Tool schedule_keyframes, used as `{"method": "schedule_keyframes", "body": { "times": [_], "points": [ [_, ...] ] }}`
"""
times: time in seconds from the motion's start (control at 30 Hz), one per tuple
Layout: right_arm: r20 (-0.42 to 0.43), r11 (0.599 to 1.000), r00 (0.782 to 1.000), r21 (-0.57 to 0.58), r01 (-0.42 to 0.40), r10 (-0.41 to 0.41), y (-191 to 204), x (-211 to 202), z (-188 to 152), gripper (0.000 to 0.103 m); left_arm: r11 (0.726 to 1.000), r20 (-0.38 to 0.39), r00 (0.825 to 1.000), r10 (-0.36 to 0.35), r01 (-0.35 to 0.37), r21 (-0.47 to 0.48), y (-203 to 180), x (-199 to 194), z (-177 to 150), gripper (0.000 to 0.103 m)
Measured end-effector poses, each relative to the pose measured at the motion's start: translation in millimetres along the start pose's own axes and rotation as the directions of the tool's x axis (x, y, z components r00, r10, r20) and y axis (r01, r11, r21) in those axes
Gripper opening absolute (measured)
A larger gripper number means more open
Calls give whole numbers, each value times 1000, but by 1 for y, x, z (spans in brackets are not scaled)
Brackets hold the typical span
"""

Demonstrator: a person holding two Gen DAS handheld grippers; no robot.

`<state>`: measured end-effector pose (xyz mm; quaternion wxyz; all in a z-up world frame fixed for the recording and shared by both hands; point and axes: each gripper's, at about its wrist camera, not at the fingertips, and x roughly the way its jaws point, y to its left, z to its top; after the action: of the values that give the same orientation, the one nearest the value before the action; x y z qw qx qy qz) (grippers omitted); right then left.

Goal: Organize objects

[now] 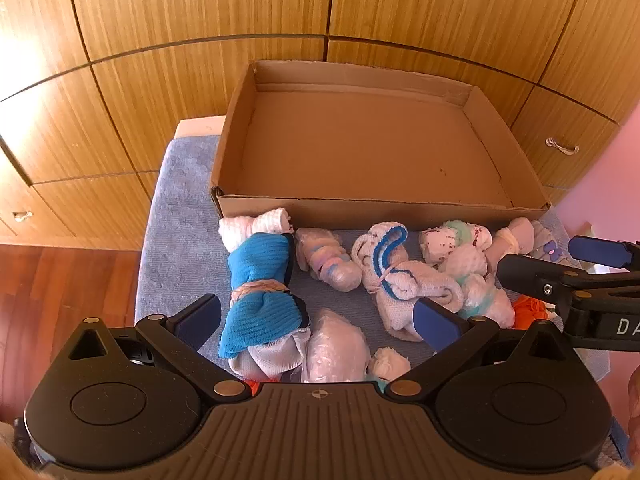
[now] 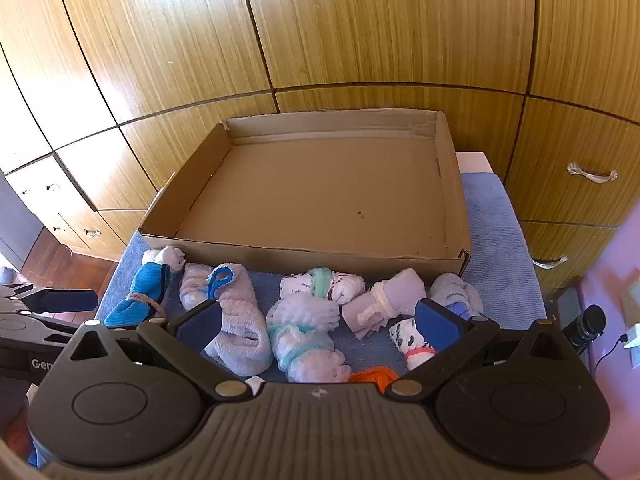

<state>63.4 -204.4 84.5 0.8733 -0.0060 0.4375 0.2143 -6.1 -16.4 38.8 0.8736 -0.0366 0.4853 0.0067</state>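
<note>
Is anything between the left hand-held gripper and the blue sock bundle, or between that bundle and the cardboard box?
Nothing visible blocks the left hand-held gripper; the blue sock bundle lies just ahead of its open fingers. Toward the cardboard box, only a white sock roll and the box's low front wall lie between.

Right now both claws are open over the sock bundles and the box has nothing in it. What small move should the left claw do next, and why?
Probably lower the left claw a little and close it on the blue bundle. That bundle lies between its open fingers already, on the towel, and the box behind holds nothing yet.
</note>
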Motion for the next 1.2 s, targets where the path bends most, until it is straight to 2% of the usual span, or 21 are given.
{"method": "schedule_keyframes", "body": {
  "times": [1.2],
  "points": [
    [7, 1000, 1000, -13, -28, 28, 2, -10, -4, 103, 1000, 0, 1000, 3, -3, -6, -3, -10, -11, 103]
  ]
}}
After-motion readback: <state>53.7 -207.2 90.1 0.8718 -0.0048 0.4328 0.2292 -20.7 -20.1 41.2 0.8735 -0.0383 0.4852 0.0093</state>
